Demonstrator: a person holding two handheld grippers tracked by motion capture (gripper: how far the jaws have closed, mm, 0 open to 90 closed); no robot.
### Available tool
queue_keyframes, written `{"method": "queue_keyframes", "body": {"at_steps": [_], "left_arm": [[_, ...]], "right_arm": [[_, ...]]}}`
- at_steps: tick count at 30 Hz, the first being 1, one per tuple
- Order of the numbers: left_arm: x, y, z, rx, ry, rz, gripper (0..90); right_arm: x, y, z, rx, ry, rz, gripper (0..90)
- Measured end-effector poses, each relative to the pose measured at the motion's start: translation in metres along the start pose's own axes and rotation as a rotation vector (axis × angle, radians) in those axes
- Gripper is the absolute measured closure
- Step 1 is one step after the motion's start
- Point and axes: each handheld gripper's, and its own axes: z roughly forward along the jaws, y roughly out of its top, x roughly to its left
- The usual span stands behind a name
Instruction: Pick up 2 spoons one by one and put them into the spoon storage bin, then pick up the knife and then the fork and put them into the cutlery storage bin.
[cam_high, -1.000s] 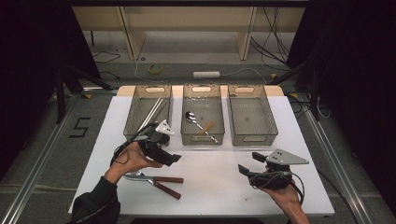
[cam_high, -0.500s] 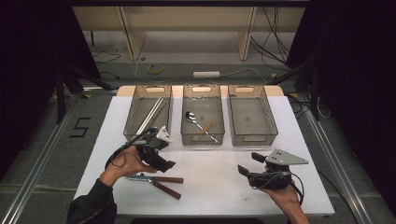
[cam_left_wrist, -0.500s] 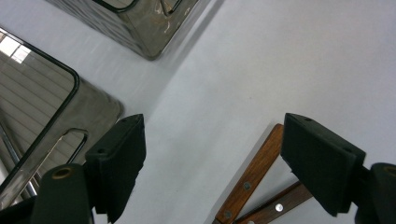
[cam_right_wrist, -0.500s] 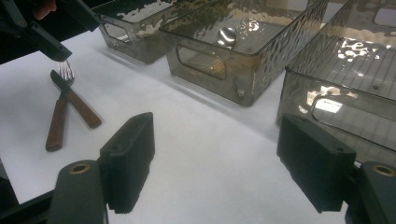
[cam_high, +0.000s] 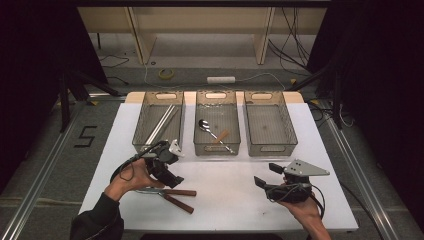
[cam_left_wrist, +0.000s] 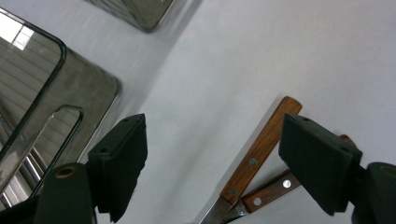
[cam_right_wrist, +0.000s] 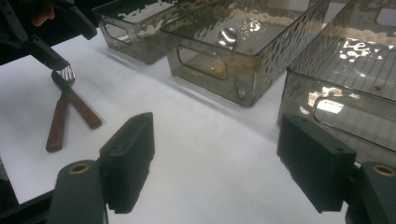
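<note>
**Sorting cutlery: two wood-handled pieces yet to be binned**

The left gripper (cam_high: 167, 167) is hovering over the two wood-handled utensils (cam_high: 172, 196) lying crossed on the worktop (cam_high: 225, 190). Its fingers (cam_left_wrist: 119, 163) are spread wide and holding nothing; in the left gripper view the wooden handles (cam_left_wrist: 254, 156) are lying between the fingers, nearer the right one and below them, not yet touched. One looks like a fork (cam_right_wrist: 65, 77), judging by the tines in the right gripper view; what the other is cannot be told.

The right gripper (cam_high: 280, 182) is waiting well apart, its fingers (cam_right_wrist: 128, 158) also released and empty, pointing toward the three bins.

Judging by the layout, the sorting is partly done: the left bin (cam_high: 160, 122) is holding long metal pieces, the middle bin (cam_high: 216, 122) is holding a spoon (cam_high: 206, 125) and a small brownish item, and the right bin (cam_high: 270, 122) is looking empty. The two utensils under the left fingers are probably what is left, with a grasp on one handle the likely next step.
</note>
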Motion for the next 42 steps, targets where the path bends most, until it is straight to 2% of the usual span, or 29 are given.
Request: {"method": "queue_keyframes", "body": {"at_steps": [5, 12, 18, 25, 36, 42], "left_arm": [[0.001, -0.004, 0.004, 0.026, -0.011, 0.008, 23.1], [0.003, -0.009, 0.007, 0.071, 0.001, 0.011, 24.2], [0.003, -0.011, 0.009, 0.080, 0.001, 0.010, 26.4], [0.004, -0.015, 0.015, 0.116, 0.000, 0.021, 30.1], [0.003, -0.016, 0.014, 0.118, -0.017, 0.038, 38.9], [-0.002, -0.016, 0.014, 0.121, -0.024, 0.063, 44.7]], "right_arm": [[-0.001, 0.001, 0.001, 0.002, -0.001, 0.007, 28.2], [0.001, 0.001, 0.003, 0.006, 0.003, -0.001, 28.2], [0.001, 0.001, 0.003, 0.004, 0.005, -0.001, 28.1], [0.001, 0.002, 0.002, 0.004, 0.004, -0.005, 28.2], [-0.001, 0.002, 0.003, 0.005, 0.008, -0.003, 28.2], [0.002, 0.002, 0.002, 0.008, 0.012, -0.016, 28.2]]}}
